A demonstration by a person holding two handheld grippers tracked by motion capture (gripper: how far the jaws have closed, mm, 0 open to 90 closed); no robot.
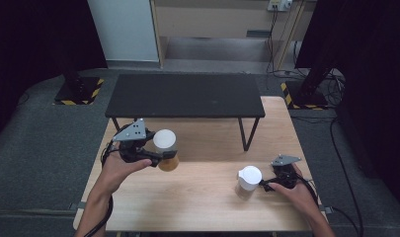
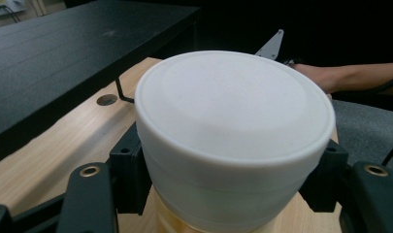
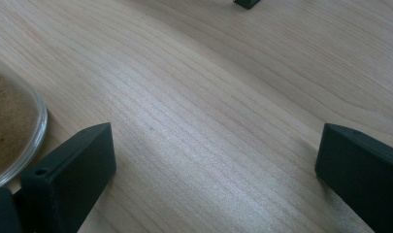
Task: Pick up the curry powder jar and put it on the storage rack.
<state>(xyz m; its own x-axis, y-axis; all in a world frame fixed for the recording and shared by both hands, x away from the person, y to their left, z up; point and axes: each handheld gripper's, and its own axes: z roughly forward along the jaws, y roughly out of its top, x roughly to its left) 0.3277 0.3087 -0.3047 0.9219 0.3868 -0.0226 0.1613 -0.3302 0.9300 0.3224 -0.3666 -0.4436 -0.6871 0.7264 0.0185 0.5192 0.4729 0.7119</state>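
A jar (image 1: 166,143) with a white lid and amber contents hangs a little above the wooden table (image 1: 197,202) at the left. My left gripper (image 1: 163,158) is shut on it from the side. In the left gripper view the white-lidded jar (image 2: 233,111) sits between the two black jaws of that gripper (image 2: 233,194). A second white-lidded jar (image 1: 249,178) stands on the table at the right. My right gripper (image 1: 265,183) rests just to its right. Its jaws (image 3: 213,165) stand open over bare wood, with the jar's glass base and brown powder (image 3: 9,126) beside one jaw.
A low black shelf (image 1: 185,94) on thin metal legs spans the far half of the table. Its dark top (image 2: 63,48) lies close behind the lifted jar, near a small hole (image 2: 106,100) in the wood. Grey floor surrounds the table.
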